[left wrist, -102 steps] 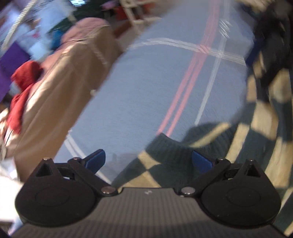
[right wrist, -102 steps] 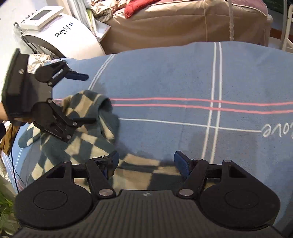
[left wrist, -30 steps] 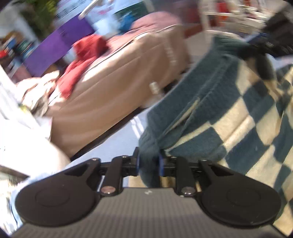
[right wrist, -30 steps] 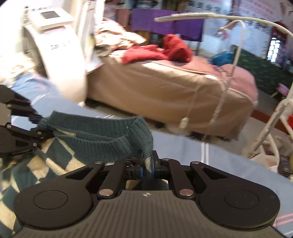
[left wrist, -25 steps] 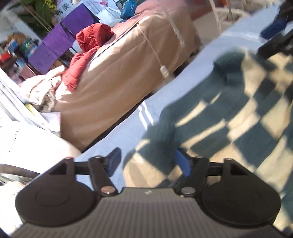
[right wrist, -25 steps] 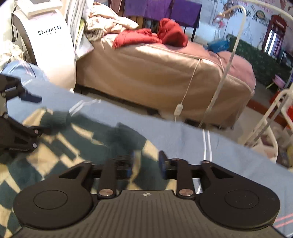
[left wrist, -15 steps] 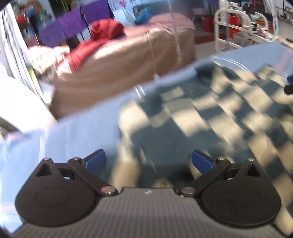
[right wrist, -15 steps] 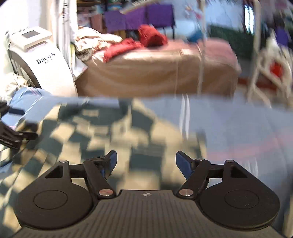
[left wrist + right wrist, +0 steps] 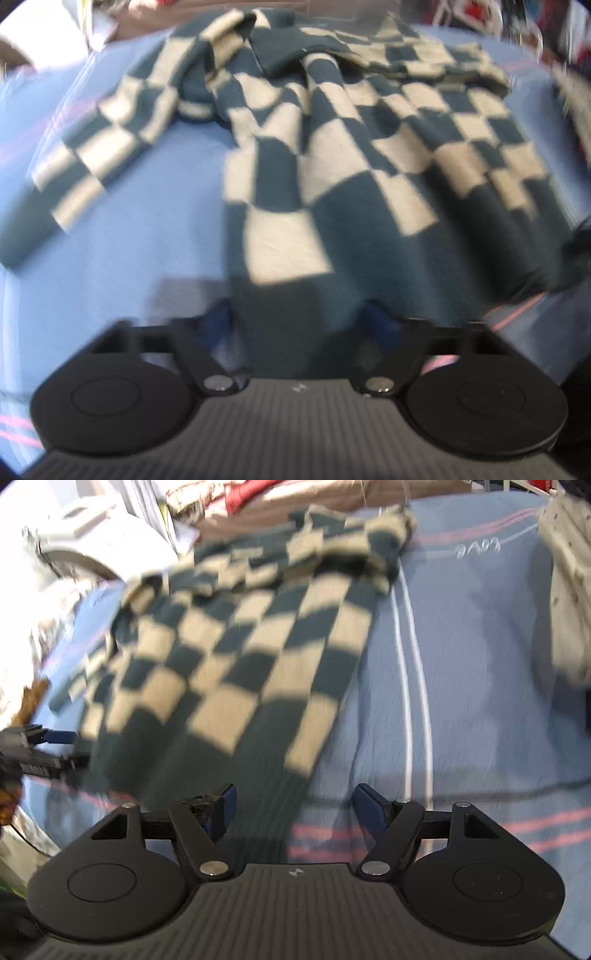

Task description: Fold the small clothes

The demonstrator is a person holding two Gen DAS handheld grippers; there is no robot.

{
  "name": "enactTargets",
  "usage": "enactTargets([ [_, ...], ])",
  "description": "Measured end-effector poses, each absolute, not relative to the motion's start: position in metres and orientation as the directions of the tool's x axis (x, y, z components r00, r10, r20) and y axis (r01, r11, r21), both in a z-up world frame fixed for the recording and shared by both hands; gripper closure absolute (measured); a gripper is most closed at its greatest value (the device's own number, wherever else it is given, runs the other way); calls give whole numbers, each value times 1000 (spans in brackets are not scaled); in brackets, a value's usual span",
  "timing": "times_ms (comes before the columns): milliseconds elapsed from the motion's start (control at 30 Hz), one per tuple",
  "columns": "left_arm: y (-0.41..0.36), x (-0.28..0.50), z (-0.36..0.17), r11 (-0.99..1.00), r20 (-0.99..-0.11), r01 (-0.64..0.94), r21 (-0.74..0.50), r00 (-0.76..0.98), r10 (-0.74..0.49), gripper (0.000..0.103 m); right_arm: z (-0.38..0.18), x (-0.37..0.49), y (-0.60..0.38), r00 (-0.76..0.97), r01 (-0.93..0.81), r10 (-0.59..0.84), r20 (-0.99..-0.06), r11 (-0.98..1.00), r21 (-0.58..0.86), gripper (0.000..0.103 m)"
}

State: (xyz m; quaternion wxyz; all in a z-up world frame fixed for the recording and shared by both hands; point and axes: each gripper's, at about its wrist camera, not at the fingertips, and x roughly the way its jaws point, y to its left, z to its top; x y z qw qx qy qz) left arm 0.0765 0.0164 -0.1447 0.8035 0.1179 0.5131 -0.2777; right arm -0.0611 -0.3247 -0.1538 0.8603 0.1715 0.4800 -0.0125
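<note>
Here's the checkered sweater (image 9: 332, 155) lying spread on the blue blanket (image 9: 129, 240), dark green and cream squares, its dark ribbed hem nearest both cameras and the collar end bunched at the far side. One sleeve (image 9: 92, 147) trails out to the left in the left wrist view, flat on the blanket and clear of the body.

The left gripper (image 9: 299, 321) sits right over the hem; its jaws are closing, with the hem's left corner between them, but blur hides whether the pads press on the cloth yet, so no grip can be called. The right gripper (image 9: 291, 805) stands over the hem's other corner, jaws closing only slightly from their widest, knit under the gap but nothing pinched. The left gripper (image 9: 40, 753) also shows at the left edge of the right wrist view, beside that same hem.

By my reading, this is the laying-out stage ending and a hem grab beginning. The next move calls for both jaws to pinch the hem corners evenly, then carry them toward the collar.

Room looks good: bare blanket lies to the right, with white and pink stripes (image 9: 413, 686). A pale garment (image 9: 569, 590) lies at the far right edge, well apart.
</note>
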Motion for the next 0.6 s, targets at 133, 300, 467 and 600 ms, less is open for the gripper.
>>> enactTargets([
  [133,7,66,-134,816,-870,564,-124,334,-363,91,-147,-60,-316,574,131,188,-797,940,315,90],
  [300,7,59,-103,811,-849,576,-107,372,-376,91,-105,-80,-344,645,148,95,-758,958,246,92],
  [467,32,43,-75,807,-876,586,-72,350,-333,91,-84,-112,-373,600,195,0,-800,970,146,95],
  [600,32,24,-92,787,-921,617,-27,290,-259,91,-106,-117,-370,517,173,13,-856,978,120,95],
])
